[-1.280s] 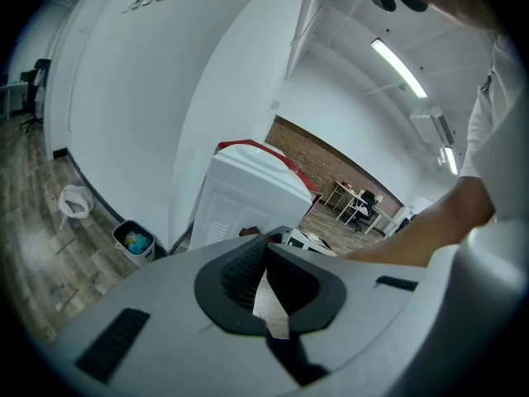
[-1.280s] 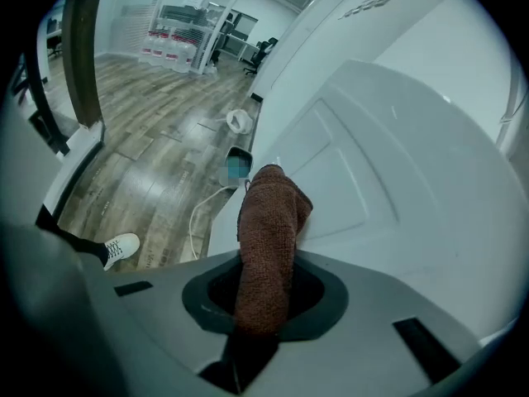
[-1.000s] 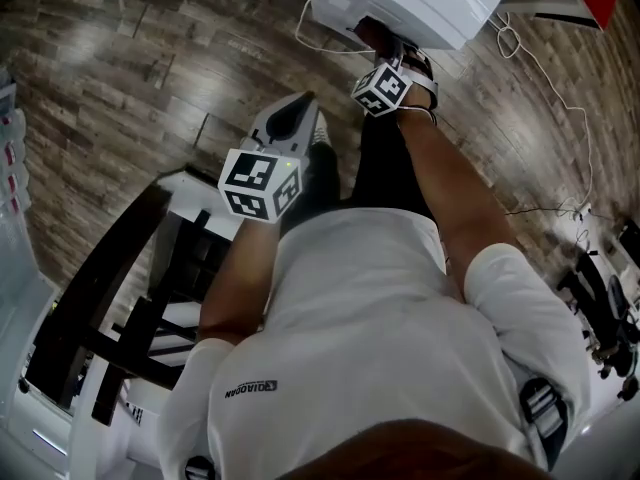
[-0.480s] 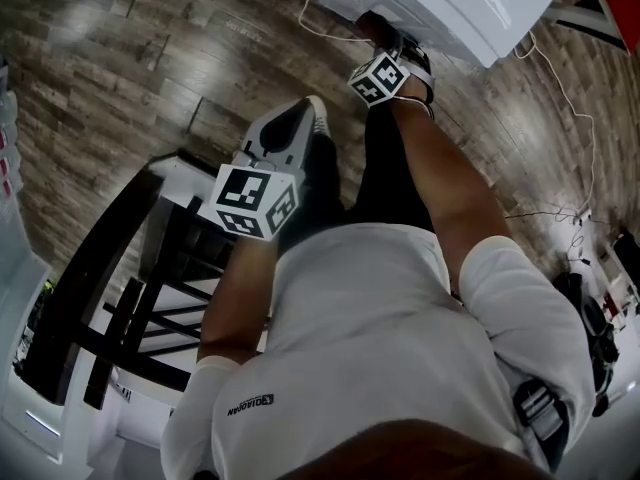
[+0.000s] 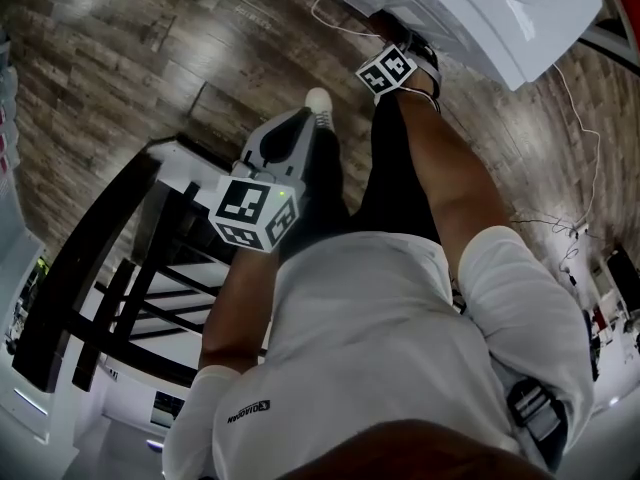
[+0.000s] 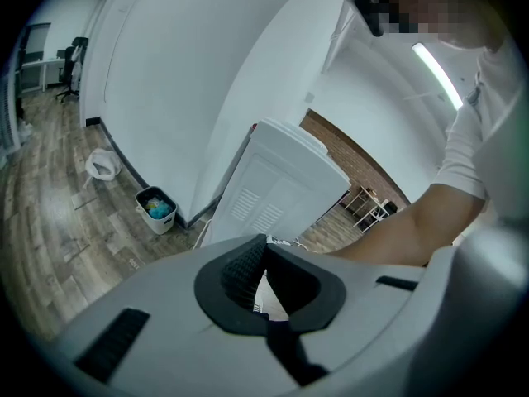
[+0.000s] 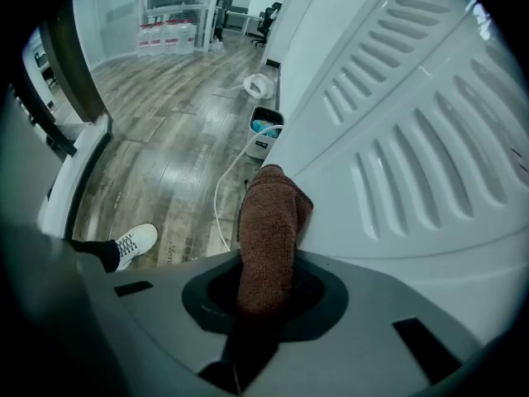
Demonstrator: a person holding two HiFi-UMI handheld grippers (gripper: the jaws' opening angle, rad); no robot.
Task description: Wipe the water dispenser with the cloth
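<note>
From the head view we make out only the right gripper (image 5: 392, 43) against the smooth white water dispenser (image 5: 470, 8), whereas its own view shows jaws clamped on the nubbly brown cloth (image 7: 269, 213), pressed to the louvred panel; the left gripper (image 6: 263, 251) sits closed, empty.

The water dispenser (image 5: 470, 8) runs off the head view's top edge; the lower end of the cloth (image 7: 269, 222) hides inside the right gripper (image 7: 266, 292).
</note>
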